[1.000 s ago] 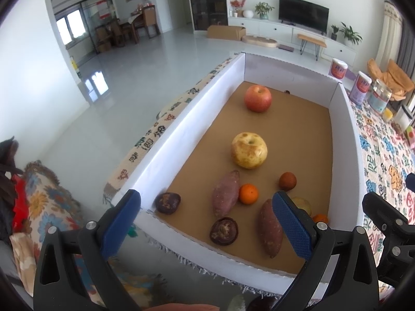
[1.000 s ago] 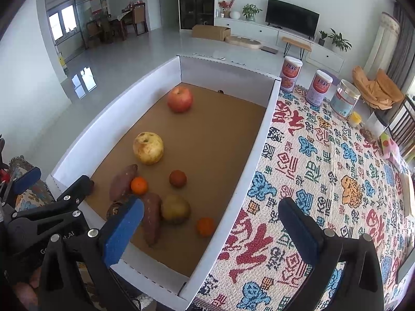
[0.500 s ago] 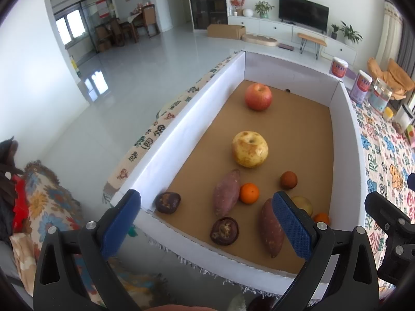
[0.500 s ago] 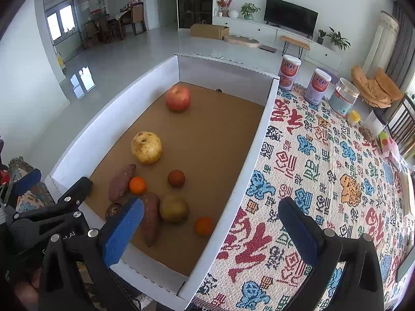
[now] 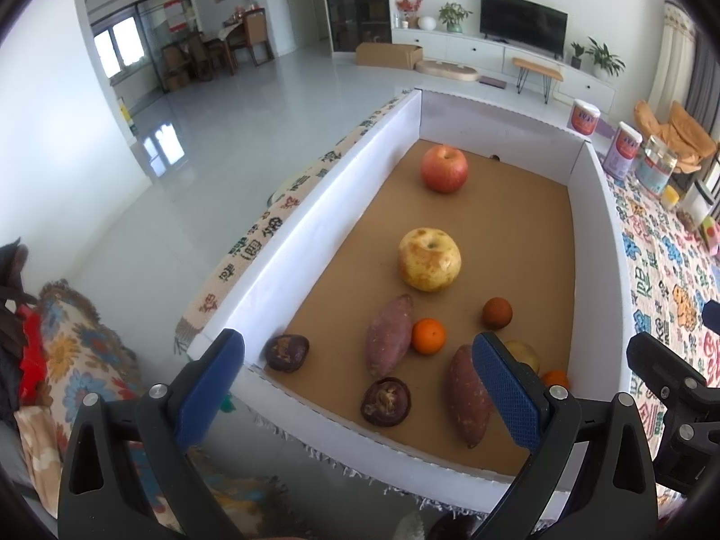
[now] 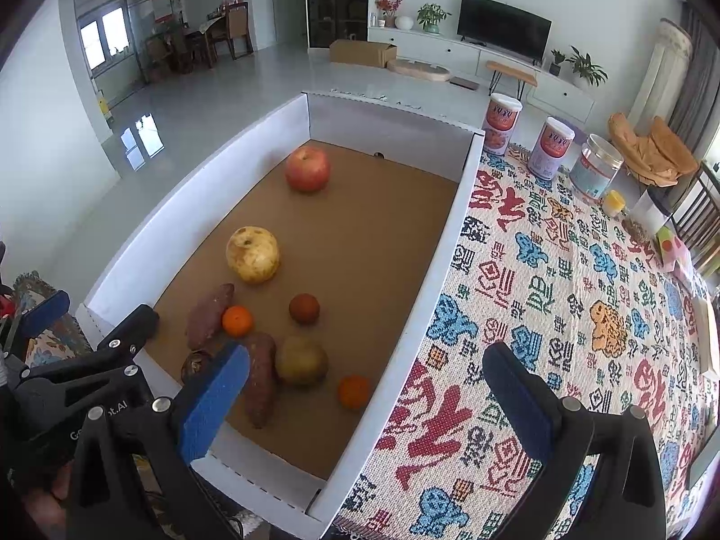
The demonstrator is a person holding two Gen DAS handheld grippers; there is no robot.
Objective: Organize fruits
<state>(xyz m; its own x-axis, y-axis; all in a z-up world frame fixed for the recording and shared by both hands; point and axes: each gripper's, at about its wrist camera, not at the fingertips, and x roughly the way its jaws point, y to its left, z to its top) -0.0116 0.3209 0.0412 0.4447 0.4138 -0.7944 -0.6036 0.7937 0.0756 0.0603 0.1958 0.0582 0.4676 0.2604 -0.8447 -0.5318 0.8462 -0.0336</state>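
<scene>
Sunlit living room with a pale tiled floor is stretching out behind the desk, which is wearing a patterned cloth [image 6: 562, 279] and carrying a white-walled box [image 5: 315, 234] with a brown floor. I am holding my left gripper [image 5: 355, 387] above the box's near edge and my right gripper [image 6: 366, 393] over its right wall, and both sets of jaws are standing spread wide, pinching nothing. All the fruit is sitting inside the box: a red apple [image 5: 444, 168] toward the far end, a yellow apple [image 5: 429, 259] mid-floor, and a loose crowd near me made of two sweet potatoes [image 5: 389, 334], [image 5: 465, 393], an orange [image 5: 428, 336], a second orange [image 6: 354, 390] by the right wall, a brown round fruit [image 5: 497, 312], a pear [image 6: 300, 360] and two dark purple fruits [image 5: 286, 353], [image 5: 386, 400]. Nothing in view is telling me what sorted order is wanted, so this spread is fitting either a layout waiting for grouping or one already arranged. If I am picking here, I am judging that the near cluster needs care: the pear and one potato are lying just beside each other, so I should be coming straight down with one finger on each side, closing gently on the soft skins, and keeping my two grippers out of each other's way.
</scene>
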